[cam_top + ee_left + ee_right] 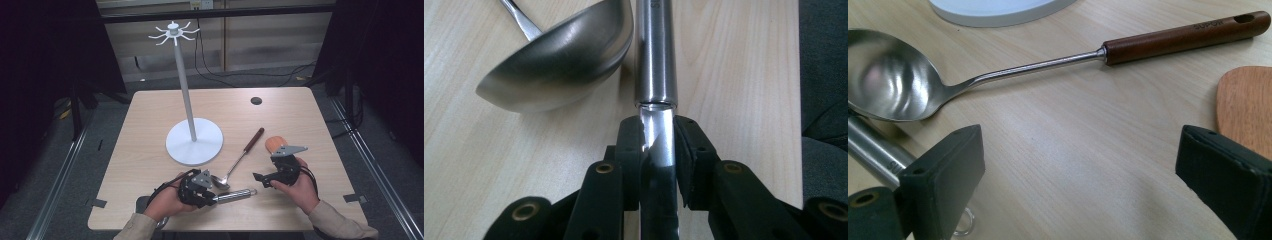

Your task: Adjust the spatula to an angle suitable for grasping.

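The table is pale wood, smooth and matt. The ladle is shiny metal with a dark brown wooden handle. The steel handle is shiny, smooth metal. The stand looks white and matt. Both grippers' jaws are matt black plastic.

We read one word, "SUPOR", stamped on the ladle's brown wooden handle at the upper right of the right gripper view. Lettering on the steel handle is cut off, unreadable.
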Available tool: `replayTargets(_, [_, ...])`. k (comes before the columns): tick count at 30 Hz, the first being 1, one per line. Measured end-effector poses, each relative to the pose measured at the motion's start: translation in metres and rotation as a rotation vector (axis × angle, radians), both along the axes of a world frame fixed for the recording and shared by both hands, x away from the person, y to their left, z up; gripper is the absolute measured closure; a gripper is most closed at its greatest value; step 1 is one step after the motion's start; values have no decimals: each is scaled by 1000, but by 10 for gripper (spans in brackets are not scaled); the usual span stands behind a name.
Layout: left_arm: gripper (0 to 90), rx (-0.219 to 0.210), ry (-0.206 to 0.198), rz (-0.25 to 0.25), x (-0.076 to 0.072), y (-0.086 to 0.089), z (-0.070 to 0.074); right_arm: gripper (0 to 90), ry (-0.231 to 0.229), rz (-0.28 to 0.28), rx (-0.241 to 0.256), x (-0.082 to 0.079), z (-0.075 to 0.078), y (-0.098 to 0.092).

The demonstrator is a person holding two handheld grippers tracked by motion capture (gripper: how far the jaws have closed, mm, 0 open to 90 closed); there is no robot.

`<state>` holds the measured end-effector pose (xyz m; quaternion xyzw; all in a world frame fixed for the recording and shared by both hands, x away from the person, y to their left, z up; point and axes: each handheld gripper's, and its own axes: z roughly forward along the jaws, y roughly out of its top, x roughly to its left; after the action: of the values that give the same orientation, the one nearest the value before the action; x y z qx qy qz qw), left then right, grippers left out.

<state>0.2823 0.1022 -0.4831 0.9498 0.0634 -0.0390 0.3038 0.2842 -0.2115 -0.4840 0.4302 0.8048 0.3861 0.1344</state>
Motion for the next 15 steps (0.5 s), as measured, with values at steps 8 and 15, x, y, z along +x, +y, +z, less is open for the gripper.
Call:
replayTargets(8, [746,-26,-14,22,1,3,7,49,-2,-4,8,0,1,-1])
replayTargets(15, [747,-99,-30,41,2,7,17,49,-7,-15,11,0,1,-1])
